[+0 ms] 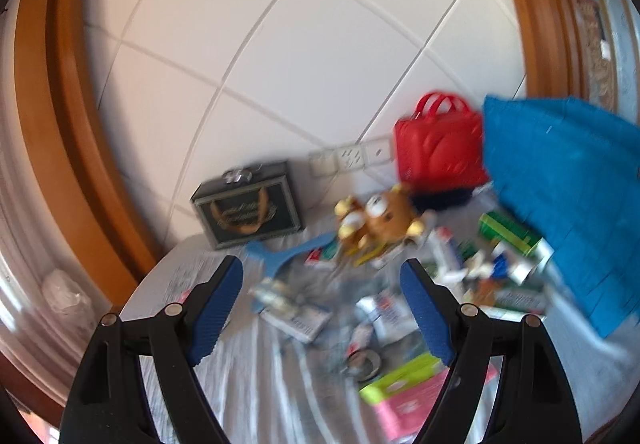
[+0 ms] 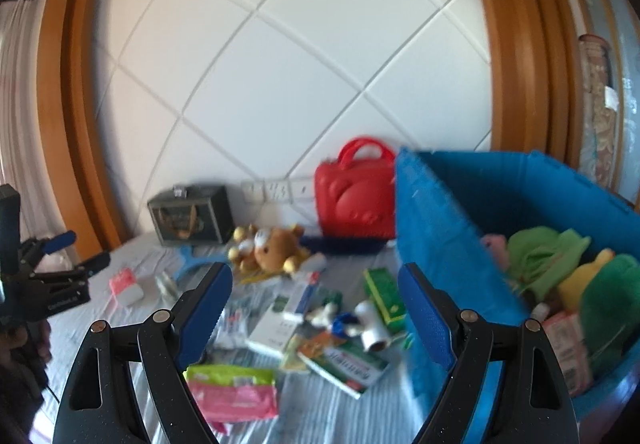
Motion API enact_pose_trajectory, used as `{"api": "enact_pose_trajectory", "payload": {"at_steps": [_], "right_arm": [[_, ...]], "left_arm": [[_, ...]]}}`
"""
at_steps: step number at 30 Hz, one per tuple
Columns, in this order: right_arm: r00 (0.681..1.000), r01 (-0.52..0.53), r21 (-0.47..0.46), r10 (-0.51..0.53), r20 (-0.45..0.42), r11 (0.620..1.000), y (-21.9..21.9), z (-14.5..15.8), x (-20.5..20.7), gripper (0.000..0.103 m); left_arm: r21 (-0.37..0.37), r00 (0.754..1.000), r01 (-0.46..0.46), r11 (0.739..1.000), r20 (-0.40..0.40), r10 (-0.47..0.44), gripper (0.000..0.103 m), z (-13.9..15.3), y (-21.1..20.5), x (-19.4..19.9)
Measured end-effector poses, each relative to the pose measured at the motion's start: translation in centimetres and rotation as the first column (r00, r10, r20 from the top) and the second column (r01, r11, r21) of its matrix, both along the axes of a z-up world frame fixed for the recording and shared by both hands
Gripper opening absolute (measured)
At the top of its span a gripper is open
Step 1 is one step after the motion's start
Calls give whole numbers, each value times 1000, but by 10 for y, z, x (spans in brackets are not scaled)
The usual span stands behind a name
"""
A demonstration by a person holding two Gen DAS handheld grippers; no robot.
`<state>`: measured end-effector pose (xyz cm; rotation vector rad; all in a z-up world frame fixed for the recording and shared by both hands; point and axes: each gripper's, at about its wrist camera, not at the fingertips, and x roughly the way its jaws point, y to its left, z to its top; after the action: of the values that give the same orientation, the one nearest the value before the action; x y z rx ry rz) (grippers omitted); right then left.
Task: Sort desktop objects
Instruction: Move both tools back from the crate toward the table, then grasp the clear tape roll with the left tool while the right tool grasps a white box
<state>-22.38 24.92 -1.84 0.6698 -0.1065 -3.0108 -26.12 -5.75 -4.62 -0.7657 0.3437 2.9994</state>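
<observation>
A clutter of small items lies on a pale striped cloth (image 2: 312, 416): medicine boxes (image 2: 348, 366), a green box (image 2: 384, 294), a white roll (image 2: 372, 326), a pink and green packet (image 2: 232, 390) and a brown plush bear (image 2: 276, 248). A blue bin (image 2: 448, 244) at the right holds green and yellow soft things. My right gripper (image 2: 316, 314) hangs open above the boxes, nothing between its blue pads. My left gripper (image 1: 322, 310) is open too, over blurred packets, and shows as a black tool (image 2: 52, 276) at the left edge of the right wrist view.
Against the white panelled wall stand a red handbag (image 2: 354, 200) and a dark metal case (image 2: 192, 214). A blue hanger-like piece (image 1: 288, 250) lies near the case. Wooden frames border the wall on both sides.
</observation>
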Motion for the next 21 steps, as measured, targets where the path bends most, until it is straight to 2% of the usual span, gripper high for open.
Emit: {"api": "enact_pose_trajectory", "payload": {"at_steps": [4,7,9,11,15,18,21], "right_arm": [[997,-27,9,26,73,1000,-9,-23,-25,86],[993,-58,13,57,100,998,-14,-32,-45,86],[992,-68,10,66,110,998,-14,-36,-63,86],[989,-84,10,82,126,996,-15,-41,-79,86],[983,-110,2,108,147,994,-16,-50,-115,86],[978,-128,3,126,165,992,-22,-60,-142,86],[969,-142,-7,140,202,990,-26,-79,-168,86]], "left_arm": [[-14,996,-56,998,62,57,81,-34,-32,-6],[-14,986,-93,996,136,94,81,-59,-47,-13],[-40,979,-126,991,159,131,81,-73,-55,-20],[-28,971,-156,987,178,158,81,-82,-65,-28],[39,960,-201,979,205,189,81,-93,-78,-65],[46,956,-205,978,222,190,81,-105,-77,-100],[47,944,-220,974,263,200,81,-128,-74,-147]]}}
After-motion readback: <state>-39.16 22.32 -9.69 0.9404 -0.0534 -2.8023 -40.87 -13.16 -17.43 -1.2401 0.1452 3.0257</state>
